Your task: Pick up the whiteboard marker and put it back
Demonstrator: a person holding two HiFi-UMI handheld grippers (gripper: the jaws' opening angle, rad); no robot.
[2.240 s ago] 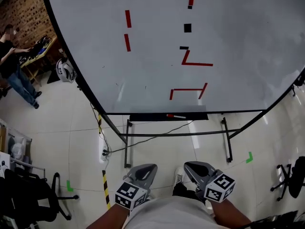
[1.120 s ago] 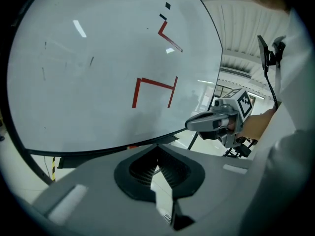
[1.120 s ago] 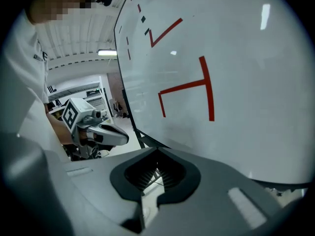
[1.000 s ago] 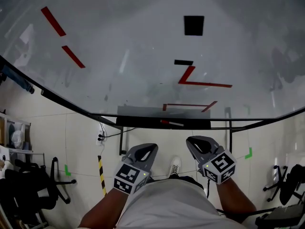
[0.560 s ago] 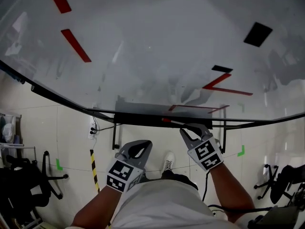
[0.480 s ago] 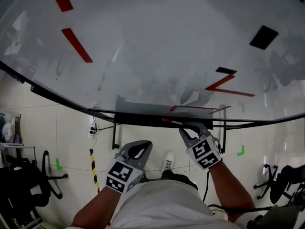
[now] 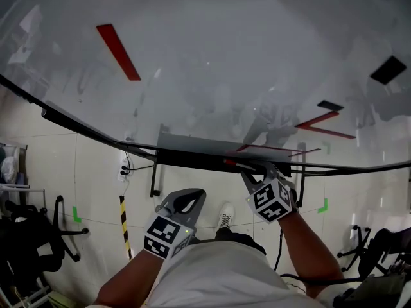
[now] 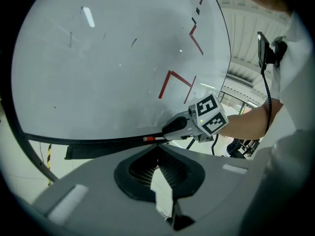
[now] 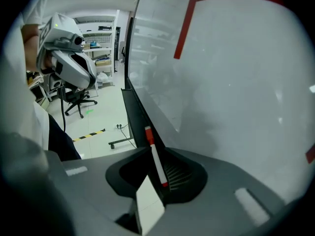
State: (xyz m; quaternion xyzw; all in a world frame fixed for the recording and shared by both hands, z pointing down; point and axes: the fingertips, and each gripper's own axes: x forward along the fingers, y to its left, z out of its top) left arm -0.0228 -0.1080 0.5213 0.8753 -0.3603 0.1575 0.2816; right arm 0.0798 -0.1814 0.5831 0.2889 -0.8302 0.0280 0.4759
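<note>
The whiteboard marker [image 7: 232,164], white with a red cap, lies in the black tray [image 7: 192,158] under the whiteboard [image 7: 225,63]. My right gripper [image 7: 249,169] is at the tray with its jaws closed along the marker's body [image 9: 156,163]. The red cap end [image 8: 149,139] sticks out past the fingertips in the left gripper view. My left gripper [image 7: 194,194] is held low, close to my body and well short of the tray, shut with nothing in it. It also shows in the right gripper view [image 9: 74,68], off to the left.
Red and black tape strips mark the whiteboard. Below the tray are the stand's metal legs [image 7: 153,183], a power strip [image 7: 123,171] and a yellow-black floor stripe [image 7: 124,226]. Office chairs stand at the far left [image 7: 32,249] and far right [image 7: 379,249].
I have come close to the board. My right gripper rose from beside my body to the tray and closed round the marker. My left gripper stayed low.
</note>
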